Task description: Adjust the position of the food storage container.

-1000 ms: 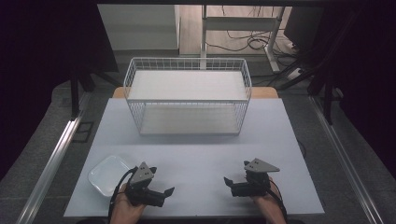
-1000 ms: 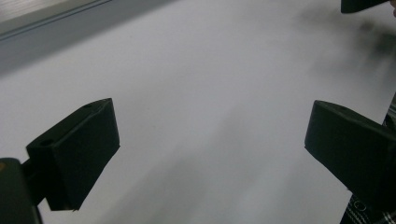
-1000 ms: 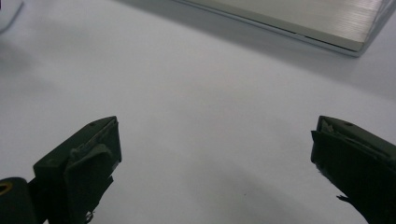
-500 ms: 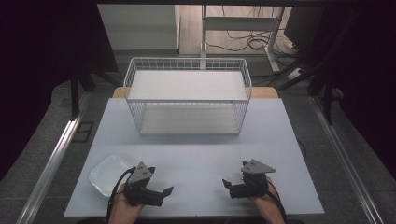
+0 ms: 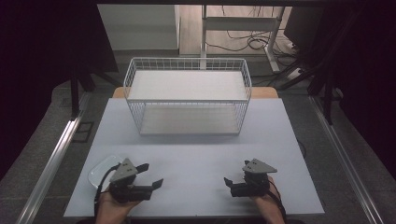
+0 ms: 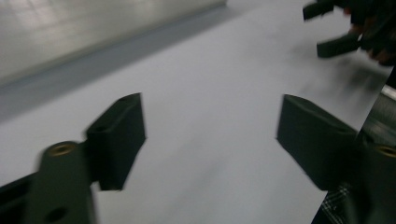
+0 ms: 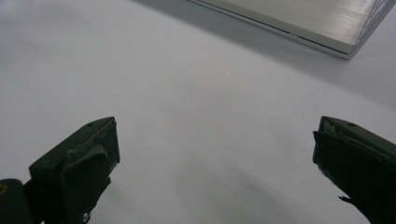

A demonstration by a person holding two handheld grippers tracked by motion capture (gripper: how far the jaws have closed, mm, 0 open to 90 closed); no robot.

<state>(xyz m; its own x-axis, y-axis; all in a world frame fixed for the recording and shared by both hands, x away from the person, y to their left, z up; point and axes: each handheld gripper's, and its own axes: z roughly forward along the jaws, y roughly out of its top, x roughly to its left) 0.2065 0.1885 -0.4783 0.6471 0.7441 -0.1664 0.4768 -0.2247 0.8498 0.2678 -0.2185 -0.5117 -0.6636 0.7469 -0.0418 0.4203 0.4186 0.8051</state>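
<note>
**Both grippers held open near the table's front edge**

A white wire basket (image 5: 187, 100) stands at the back middle of the pale table (image 5: 196, 154), and everything else is placed against it. The basket is upright, its long side facing the person, with a flat pale floor seen through the wires.

The left gripper (image 5: 152, 176) is held well in front of the basket, off its left front corner, close to the table's near edge. Its jaws are spread wide with nothing between them, and they point toward the right. In the left gripper view the same gap (image 6: 210, 135) is seen over bare table, and the right gripper (image 6: 334, 28) is seen blurred farther off.

A shallow white dish (image 5: 103, 169) lies just behind and left of the left gripper, well in front of the basket's left end; whether the gripper touches it cannot be told.

The right gripper (image 5: 231, 183) is held well in front of the basket's right front corner, jaws pointing left toward the other gripper. In the right gripper view its jaws (image 7: 215, 163) are spread far apart over bare table, gripping nothing, and the basket's lower corner (image 7: 327, 28) is seen ahead.

Each gripper is held by a hand (image 5: 109, 207) coming in from the near edge.
</note>
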